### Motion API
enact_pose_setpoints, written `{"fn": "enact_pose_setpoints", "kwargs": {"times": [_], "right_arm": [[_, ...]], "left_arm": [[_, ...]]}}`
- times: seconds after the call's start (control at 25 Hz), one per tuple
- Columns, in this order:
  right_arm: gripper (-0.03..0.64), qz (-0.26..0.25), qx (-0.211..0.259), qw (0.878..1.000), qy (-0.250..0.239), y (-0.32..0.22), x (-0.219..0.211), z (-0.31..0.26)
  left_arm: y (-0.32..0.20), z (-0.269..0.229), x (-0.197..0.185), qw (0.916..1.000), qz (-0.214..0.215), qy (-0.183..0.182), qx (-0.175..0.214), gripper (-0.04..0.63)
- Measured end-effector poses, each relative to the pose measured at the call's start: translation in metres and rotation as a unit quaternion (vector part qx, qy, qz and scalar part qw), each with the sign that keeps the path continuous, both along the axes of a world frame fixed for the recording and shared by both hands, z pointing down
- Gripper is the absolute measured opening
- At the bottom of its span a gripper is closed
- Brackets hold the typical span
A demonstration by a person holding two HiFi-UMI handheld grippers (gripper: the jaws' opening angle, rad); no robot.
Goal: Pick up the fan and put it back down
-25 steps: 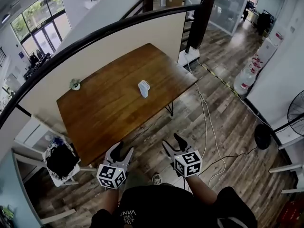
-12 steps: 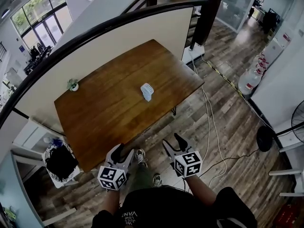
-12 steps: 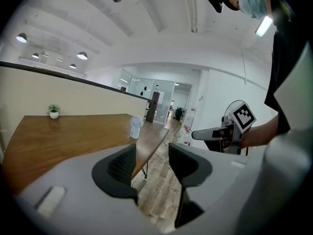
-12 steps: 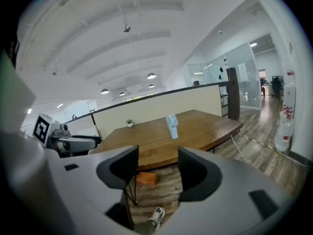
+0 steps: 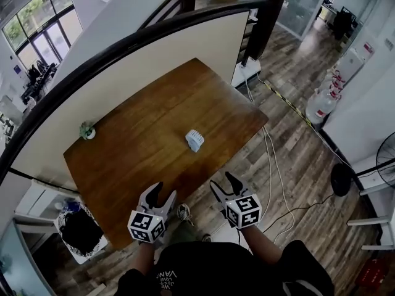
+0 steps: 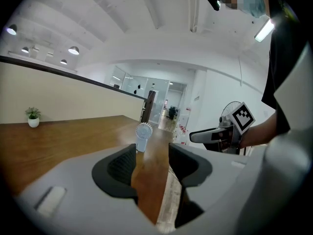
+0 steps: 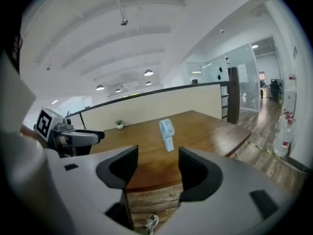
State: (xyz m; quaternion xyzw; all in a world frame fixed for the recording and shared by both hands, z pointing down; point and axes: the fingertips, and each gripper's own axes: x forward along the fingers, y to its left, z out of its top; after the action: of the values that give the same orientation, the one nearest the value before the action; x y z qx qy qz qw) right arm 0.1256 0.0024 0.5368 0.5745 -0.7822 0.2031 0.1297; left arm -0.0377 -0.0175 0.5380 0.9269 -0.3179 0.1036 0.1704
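At the near edge of the wooden table (image 5: 123, 159), both tools level with each other. Right gripper (image 5: 223, 180): jaws wide apart, opening, nothing between. Left gripper (image 5: 165, 190): spread likewise, empty. Ahead of both, well apart, near the table's middle: fan (image 5: 195, 140), upright, long axis vertical; judged slightly nearer the right gripper. Small, pale; round grilled head over slim handle.

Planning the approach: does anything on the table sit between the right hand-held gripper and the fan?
Nothing visible does. The fan stands alone mid-table, and only bare table lies between it and the right hand-held gripper, whose jaws are opening and empty. The potted plant sits at the far left corner, off that line.
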Motion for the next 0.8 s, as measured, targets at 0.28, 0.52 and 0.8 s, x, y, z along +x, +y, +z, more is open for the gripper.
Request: {"fn": "enact_pose_setpoints", "kwargs": {"times": [0.28,0.52,0.8], "right_arm": [[0.239,-0.003,-0.002,1.0,0.017,-0.072,-0.012,0.003],[0.256,0.004,-0.003,0.999,0.036,-0.12,-0.015,0.011],[0.261,-0.012,-0.003,0.999,0.053,-0.152,-0.016,0.022]], "left_arm": [[-0.064,0.004,-0.005,0.9998,0.015,0.005,-0.007,0.195],[-0.103,0.007,-0.01,0.9993,0.034,0.006,-0.012,0.195],[-0.123,0.014,-0.001,0.9982,0.057,0.008,-0.018,0.195]]}}
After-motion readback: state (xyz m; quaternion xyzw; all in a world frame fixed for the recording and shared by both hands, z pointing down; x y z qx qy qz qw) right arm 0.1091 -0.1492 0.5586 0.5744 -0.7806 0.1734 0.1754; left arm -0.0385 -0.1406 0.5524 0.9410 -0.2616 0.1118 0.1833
